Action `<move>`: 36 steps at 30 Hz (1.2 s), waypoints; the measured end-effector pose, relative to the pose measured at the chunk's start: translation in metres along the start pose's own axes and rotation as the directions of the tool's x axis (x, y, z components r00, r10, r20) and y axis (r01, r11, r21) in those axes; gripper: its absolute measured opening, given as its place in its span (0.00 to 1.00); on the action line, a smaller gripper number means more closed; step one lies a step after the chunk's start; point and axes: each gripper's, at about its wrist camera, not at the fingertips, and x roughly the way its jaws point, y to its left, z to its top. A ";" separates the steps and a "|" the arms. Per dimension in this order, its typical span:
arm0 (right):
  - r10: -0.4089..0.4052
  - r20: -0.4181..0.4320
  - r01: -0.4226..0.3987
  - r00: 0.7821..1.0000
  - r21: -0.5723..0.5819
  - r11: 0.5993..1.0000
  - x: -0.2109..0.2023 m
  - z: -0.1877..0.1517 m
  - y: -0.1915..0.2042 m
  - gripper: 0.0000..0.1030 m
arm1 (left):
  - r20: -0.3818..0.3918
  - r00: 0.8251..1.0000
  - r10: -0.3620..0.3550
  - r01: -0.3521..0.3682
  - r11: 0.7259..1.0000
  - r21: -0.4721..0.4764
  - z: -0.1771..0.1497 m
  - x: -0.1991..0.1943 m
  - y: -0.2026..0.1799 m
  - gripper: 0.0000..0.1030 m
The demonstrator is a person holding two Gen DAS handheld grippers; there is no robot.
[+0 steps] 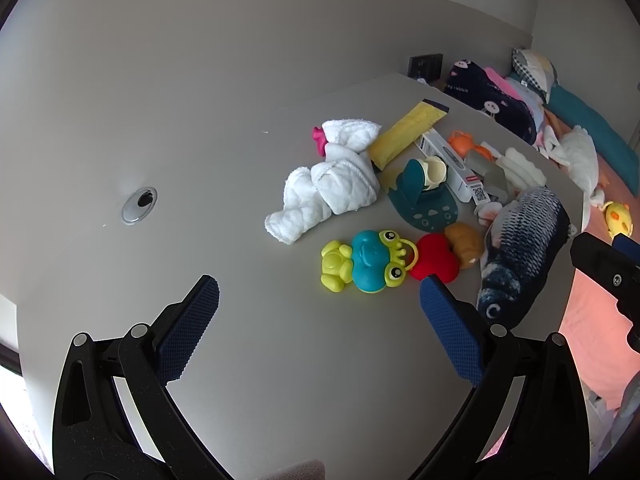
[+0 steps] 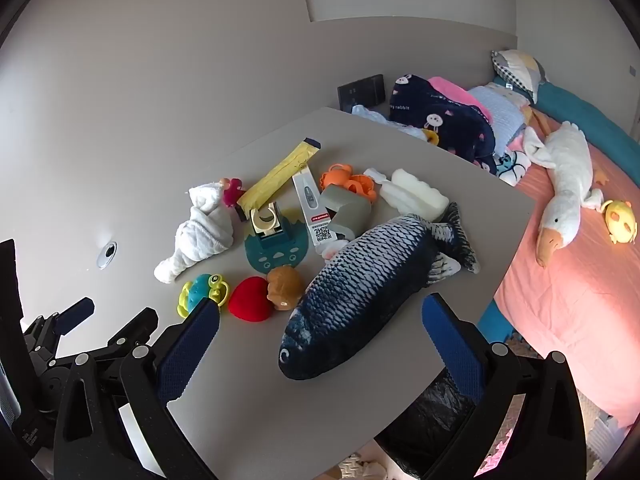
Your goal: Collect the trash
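Observation:
A heap of things lies on the grey table: a yellow wrapper, a white thermometer box, a white cloth, a frog toy, a red heart and a plush fish. My left gripper hangs open above the bare table, just short of the frog toy. My right gripper is open too, its fingers straddling the fish's head from above without touching it.
A black-lined bin stands below the table's near right corner. A bed with a pink sheet, a plush goose and folded blankets runs along the right. A cable grommet sits in the table at left.

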 end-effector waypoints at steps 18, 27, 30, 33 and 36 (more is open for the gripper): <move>-0.009 -0.002 0.009 1.000 0.002 1.000 -0.002 -0.002 -0.001 0.98 | -0.001 1.000 -0.013 0.013 1.000 -0.005 0.001 -0.001 -0.002 0.94; -0.011 -0.001 0.011 1.000 0.005 1.000 -0.001 -0.001 -0.003 0.98 | -0.014 0.998 -0.053 0.053 0.998 -0.026 0.000 -0.002 0.001 0.94; -0.011 0.001 0.011 1.000 0.003 1.000 -0.001 -0.001 -0.003 0.98 | -0.010 0.999 -0.047 0.046 0.999 -0.024 0.000 -0.001 0.000 0.94; -0.010 0.004 0.010 1.000 0.000 1.000 -0.003 -0.001 -0.004 0.98 | -0.006 0.999 -0.045 0.045 0.999 -0.024 0.000 -0.002 0.002 0.94; -0.009 0.003 0.009 1.000 -0.005 1.000 -0.003 -0.002 -0.003 0.98 | -0.005 0.999 -0.046 0.045 0.999 -0.022 0.000 -0.002 0.003 0.94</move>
